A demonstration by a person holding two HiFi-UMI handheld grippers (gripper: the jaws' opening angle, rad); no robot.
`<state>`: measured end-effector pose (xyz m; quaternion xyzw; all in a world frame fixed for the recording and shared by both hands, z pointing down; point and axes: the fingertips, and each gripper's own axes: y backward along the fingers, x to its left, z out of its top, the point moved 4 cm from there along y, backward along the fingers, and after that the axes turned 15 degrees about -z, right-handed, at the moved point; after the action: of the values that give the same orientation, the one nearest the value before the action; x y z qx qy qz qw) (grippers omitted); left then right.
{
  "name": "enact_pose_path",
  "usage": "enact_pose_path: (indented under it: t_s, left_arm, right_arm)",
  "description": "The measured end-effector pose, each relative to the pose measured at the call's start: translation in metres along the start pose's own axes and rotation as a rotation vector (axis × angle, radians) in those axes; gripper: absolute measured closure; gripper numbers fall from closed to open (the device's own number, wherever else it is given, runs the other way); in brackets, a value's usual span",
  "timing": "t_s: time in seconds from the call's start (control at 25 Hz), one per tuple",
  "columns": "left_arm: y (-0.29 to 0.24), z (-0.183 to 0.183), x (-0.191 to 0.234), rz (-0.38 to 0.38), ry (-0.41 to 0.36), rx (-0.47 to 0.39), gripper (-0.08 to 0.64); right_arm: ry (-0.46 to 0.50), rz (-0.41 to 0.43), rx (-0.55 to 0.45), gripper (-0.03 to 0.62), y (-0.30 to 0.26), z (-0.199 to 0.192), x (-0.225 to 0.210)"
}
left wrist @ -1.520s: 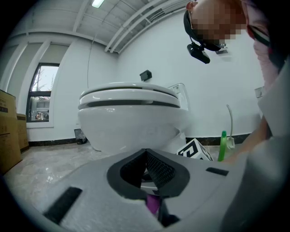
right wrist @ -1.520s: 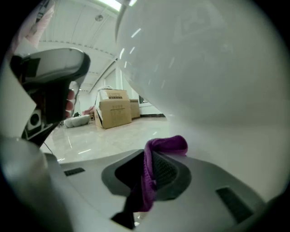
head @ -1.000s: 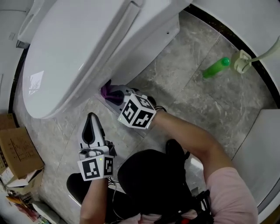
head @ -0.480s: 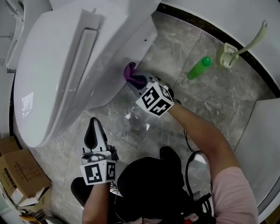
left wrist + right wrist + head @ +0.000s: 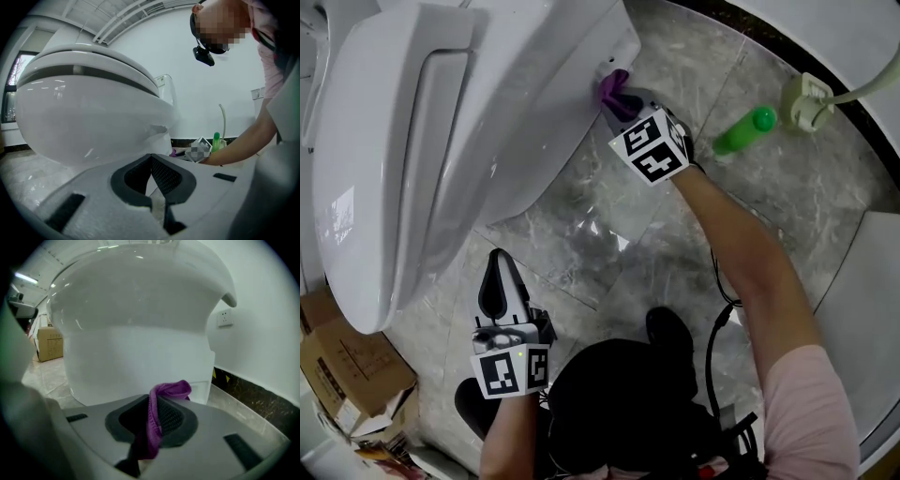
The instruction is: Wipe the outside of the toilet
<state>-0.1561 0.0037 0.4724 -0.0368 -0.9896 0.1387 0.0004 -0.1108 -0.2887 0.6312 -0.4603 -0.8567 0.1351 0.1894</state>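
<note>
Right gripper [image 5: 623,101], jaws clamped on the purple cloth [image 5: 612,84], has slid from the front of the toilet [image 5: 487,122] base to its rear corner in a second; cloth touches the porcelain; side pass looks nearly finished; left gripper [image 5: 497,286] jaws together, empty, unmoved above the floor [image 5: 581,244].

A glossy, smooth white toilet [image 5: 441,141], a soft woven purple cloth [image 5: 612,87], a polished grey stone-look floor [image 5: 572,244] and a matt cardboard box [image 5: 342,361] at lower left are seen.
</note>
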Motion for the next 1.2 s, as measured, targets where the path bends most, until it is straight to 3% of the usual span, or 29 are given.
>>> enact_pose_path:
  t_s: [0.48, 1.2]
  left_arm:
    - [0.001, -0.007, 0.007, 0.040, 0.008, 0.029, 0.552]
    - [0.017, -0.010, 0.002, 0.069, 0.010, 0.021, 0.552]
  right_arm:
    - [-0.009, 0.061, 0.043, 0.534, -0.041, -0.007, 0.015]
    - [-0.045, 0.161, 0.055, 0.537, -0.027, -0.005, 0.061]
